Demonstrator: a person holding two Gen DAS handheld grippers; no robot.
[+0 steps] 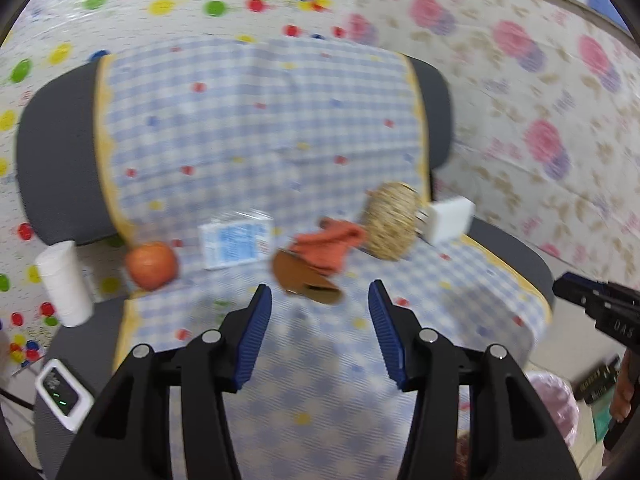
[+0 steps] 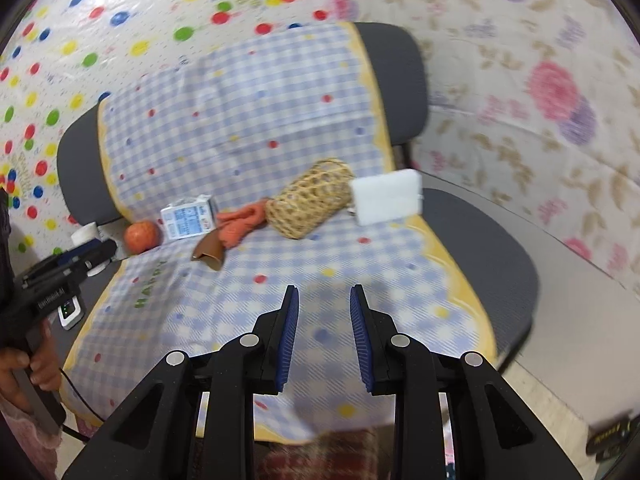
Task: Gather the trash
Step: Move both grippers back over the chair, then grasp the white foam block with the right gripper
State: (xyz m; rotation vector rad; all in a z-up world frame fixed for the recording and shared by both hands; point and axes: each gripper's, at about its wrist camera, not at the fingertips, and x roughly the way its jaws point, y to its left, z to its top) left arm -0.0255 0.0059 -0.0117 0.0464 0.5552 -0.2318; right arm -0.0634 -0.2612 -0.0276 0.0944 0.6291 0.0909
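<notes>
On a chair covered with a blue checked cloth [image 1: 256, 128] [image 2: 248, 120] lie an orange fruit [image 1: 151, 265] [image 2: 141, 236], a small blue-and-white milk carton [image 1: 236, 243] [image 2: 188, 216], a crushed brown paper cup [image 1: 304, 276] [image 2: 209, 253], an orange rag [image 1: 332, 246] [image 2: 242, 224], a woven basket [image 1: 390, 222] [image 2: 310, 198] on its side and a white sponge block [image 1: 448, 220] [image 2: 386, 196]. My left gripper [image 1: 320, 300] is open and empty, just short of the brown cup. My right gripper [image 2: 324, 304] is open and empty over the seat's front.
A white paper roll [image 1: 64, 284] stands at the seat's left edge, with a white device [image 1: 62, 398] below it. A bin with a pink liner [image 1: 554, 404] stands at the chair's right. Patterned sheets cover the wall behind.
</notes>
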